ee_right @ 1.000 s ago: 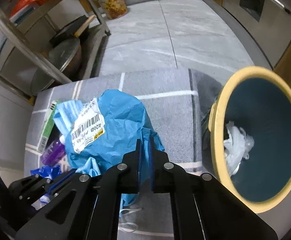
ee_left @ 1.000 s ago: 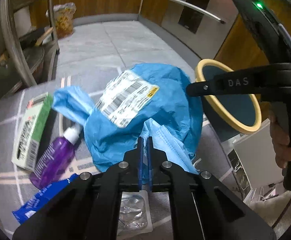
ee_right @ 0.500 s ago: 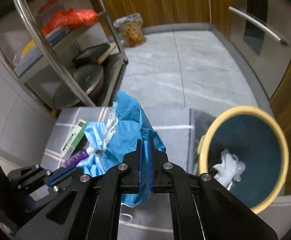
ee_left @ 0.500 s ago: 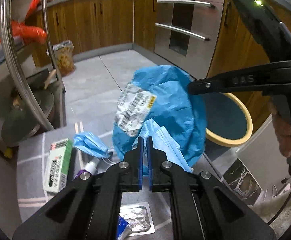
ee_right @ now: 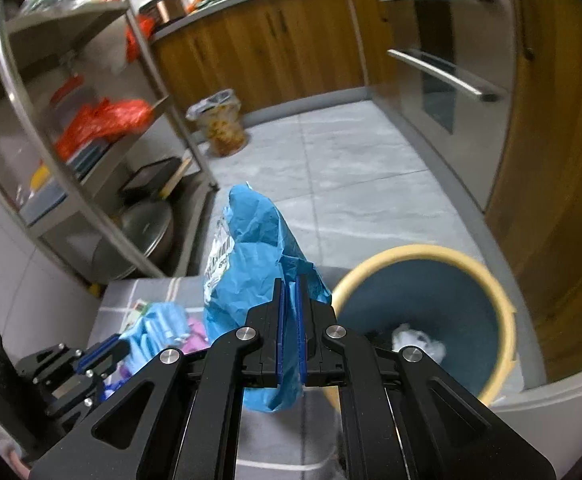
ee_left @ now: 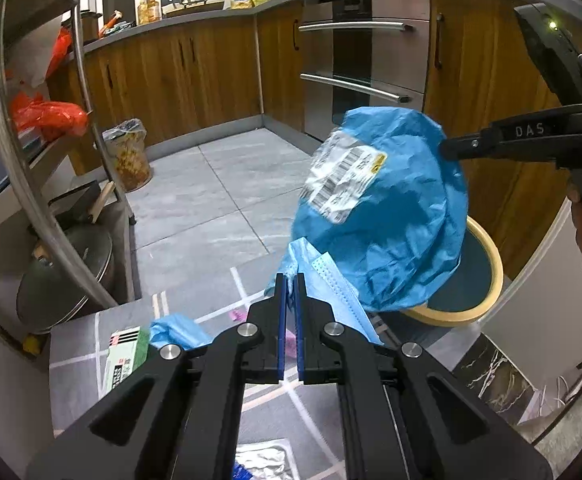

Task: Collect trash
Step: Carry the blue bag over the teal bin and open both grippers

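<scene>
The blue mailer bag (ee_right: 251, 264) now hangs lifted at frame centre, pinched by the right gripper (ee_right: 289, 312); left gripper (ee_left: 289, 304) pinches a face mask (ee_left: 331, 292).

Background: wooden kitchen cabinets (ee_left: 195, 80) under a grey worktop (ee_left: 211, 12); stainless-steel oven front (ee_left: 371, 64); curved steel shelving rack (ee_left: 19, 168) holding a round metal pot lid (ee_left: 67, 280); grey tiled floor (ee_left: 227, 200).

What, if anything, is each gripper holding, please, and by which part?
The right gripper pinches the crumpled blue plastic mailer bag by its edge; the left gripper pinches a blue face mask by its edge.
</scene>
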